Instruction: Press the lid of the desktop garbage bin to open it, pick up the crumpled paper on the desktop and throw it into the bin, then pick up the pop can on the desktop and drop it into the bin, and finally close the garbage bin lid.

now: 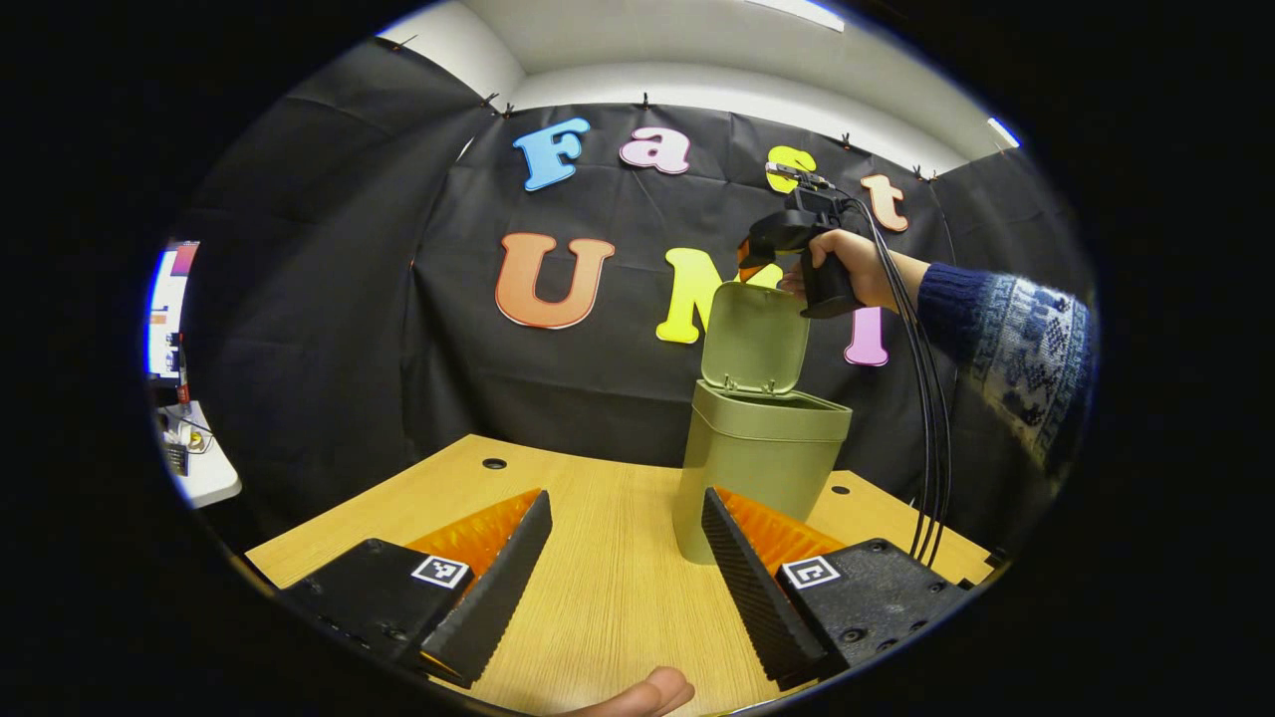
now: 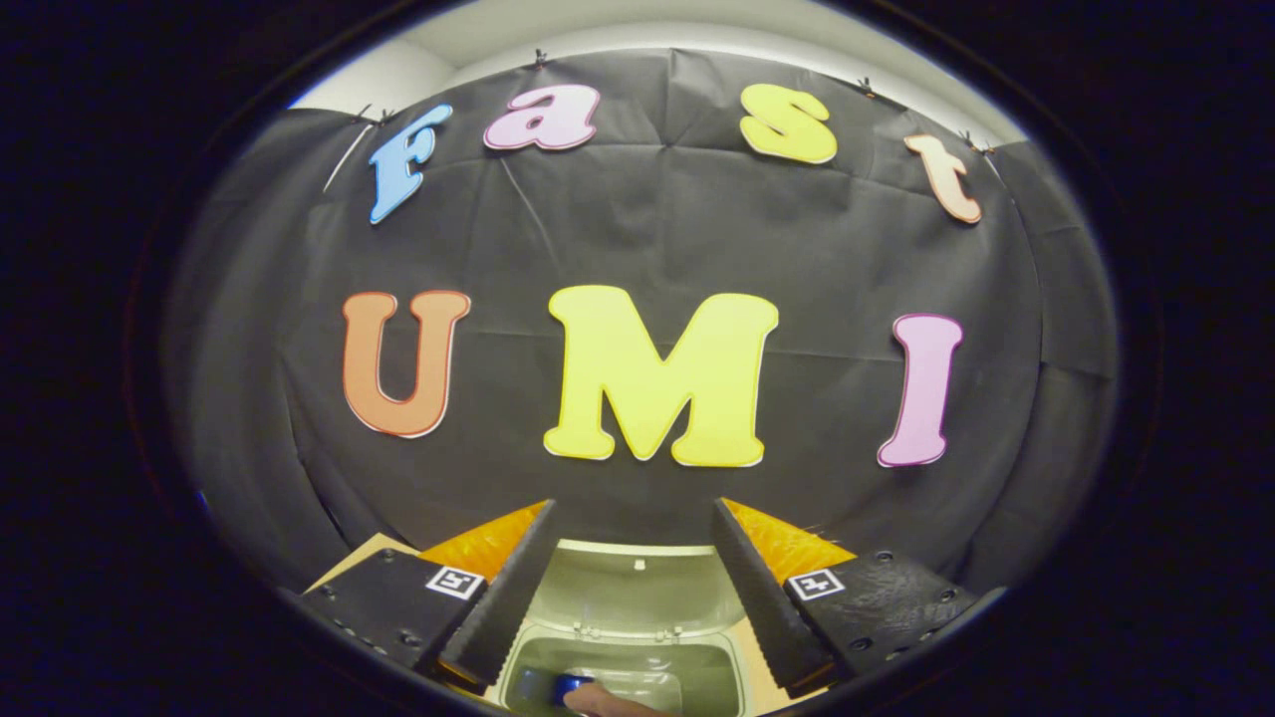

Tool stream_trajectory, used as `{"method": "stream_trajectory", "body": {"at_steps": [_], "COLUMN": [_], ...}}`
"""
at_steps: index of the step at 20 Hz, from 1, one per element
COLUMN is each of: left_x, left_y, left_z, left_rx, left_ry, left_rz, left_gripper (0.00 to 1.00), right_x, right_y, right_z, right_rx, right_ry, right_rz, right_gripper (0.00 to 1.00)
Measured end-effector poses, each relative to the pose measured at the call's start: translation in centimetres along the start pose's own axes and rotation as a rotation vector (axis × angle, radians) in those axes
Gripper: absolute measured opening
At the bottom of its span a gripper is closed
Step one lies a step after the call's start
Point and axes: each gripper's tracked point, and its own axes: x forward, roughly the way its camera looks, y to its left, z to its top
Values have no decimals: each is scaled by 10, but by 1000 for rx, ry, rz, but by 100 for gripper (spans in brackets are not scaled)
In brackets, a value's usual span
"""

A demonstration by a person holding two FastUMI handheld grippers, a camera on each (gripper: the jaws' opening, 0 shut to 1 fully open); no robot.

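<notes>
In the left gripper view an olive-green desktop bin [image 1: 762, 478] stands on the wooden table [image 1: 598, 597], its lid [image 1: 754, 339] swung up and open. My left gripper [image 1: 626, 495] hovers low over the table in front of the bin, open and empty. A hand in a knitted sleeve holds my right gripper [image 1: 765, 249] just above the raised lid. In the right gripper view that gripper [image 2: 633, 508] is open, looking down past the lid [image 2: 637, 593] into the bin's mouth [image 2: 637, 687]. Inside lies something blue [image 2: 553, 687], apparently the pop can.
The table has a cable hole at the back left [image 1: 494, 463] and another to the right of the bin [image 1: 843, 489]. Black cables [image 1: 931, 438] hang from the right gripper beside the bin. A white side table [image 1: 199, 468] with small items stands far left.
</notes>
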Motion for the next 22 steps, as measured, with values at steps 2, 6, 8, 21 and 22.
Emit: {"method": "stream_trajectory", "body": {"at_steps": [2,6,8,21,22], "left_x": [1,-3,-5,-9,-9], "left_y": [5,21,24,32,30], "left_z": [3,11,14,21,20], "left_rx": [4,31,31,33,33], "left_ry": [-4,-32,-49,-61,-58], "left_rz": [8,57,63,79,73], "left_gripper": [98,98,98,98,98], "right_x": [-3,-13,-21,-64,-66], "right_y": [-1,2,3,21,22], "right_z": [-3,-8,-12,-89,-95], "right_rx": [27,61,55,-49,-37], "right_ry": [14,14,8,66,71], "right_rz": [10,31,35,96,99], "right_gripper": [94,94,93,98,95]}}
